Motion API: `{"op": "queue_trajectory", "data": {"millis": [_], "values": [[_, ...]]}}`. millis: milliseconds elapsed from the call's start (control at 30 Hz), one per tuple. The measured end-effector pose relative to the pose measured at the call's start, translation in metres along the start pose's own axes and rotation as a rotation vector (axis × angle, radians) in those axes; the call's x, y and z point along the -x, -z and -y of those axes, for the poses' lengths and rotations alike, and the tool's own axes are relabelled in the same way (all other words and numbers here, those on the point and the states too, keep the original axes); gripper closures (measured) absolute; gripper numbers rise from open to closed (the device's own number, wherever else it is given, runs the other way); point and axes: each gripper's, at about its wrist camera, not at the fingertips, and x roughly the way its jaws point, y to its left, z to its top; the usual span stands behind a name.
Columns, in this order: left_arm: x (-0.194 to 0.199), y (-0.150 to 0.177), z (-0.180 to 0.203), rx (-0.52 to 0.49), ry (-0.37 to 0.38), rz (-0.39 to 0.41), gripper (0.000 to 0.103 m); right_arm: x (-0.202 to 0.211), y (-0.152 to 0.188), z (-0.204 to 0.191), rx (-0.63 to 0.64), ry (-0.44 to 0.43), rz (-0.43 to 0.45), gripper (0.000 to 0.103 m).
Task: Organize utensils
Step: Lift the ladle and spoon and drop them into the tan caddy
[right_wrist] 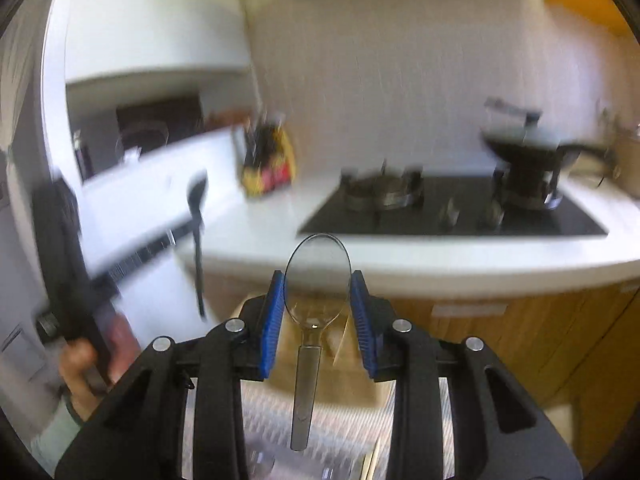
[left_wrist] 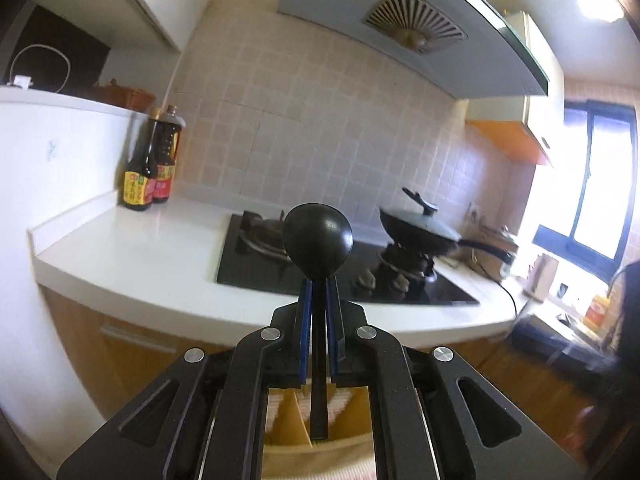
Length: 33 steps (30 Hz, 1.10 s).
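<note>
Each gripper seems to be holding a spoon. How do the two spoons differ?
The black spoon is opaque and dark; the clear spoon is see-through. The left gripper pinches the black spoon by its thin handle, jaws nearly together; the right gripper clasps the clear spoon across its bowl, jaws wider. Both point bowl-forward.

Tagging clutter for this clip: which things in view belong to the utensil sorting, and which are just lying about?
Job:
black spoon, shut in left gripper
clear plastic spoon, between right gripper jaws

Lying about:
sauce bottles
lidded wok
gas hob
</note>
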Motion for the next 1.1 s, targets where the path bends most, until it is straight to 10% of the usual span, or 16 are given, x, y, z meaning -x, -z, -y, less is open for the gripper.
{"op": "queue_trajectory", "data": {"millis": [300,800,933,1100], "values": [[-0.040,0.043,-0.016,-0.001,-0.037,0.014,0.098,-0.053,-0.003,0.019,-0.047,0.180,0.159,0.073],[-0.040,0.078,-0.026,-0.047,-0.051,-0.019,0.095,-0.075,0.047,0.010,0.056,0.261,0.106,0.072],[-0.028,0.081,-0.026,-0.065,-0.025,-0.059,0.064,-0.060,0.052,0.011,0.035,0.234,0.086,0.058],[0.001,0.078,-0.025,-0.077,-0.007,-0.111,0.061,-0.037,0.054,0.011,-0.015,0.191,0.049,0.052]]}}
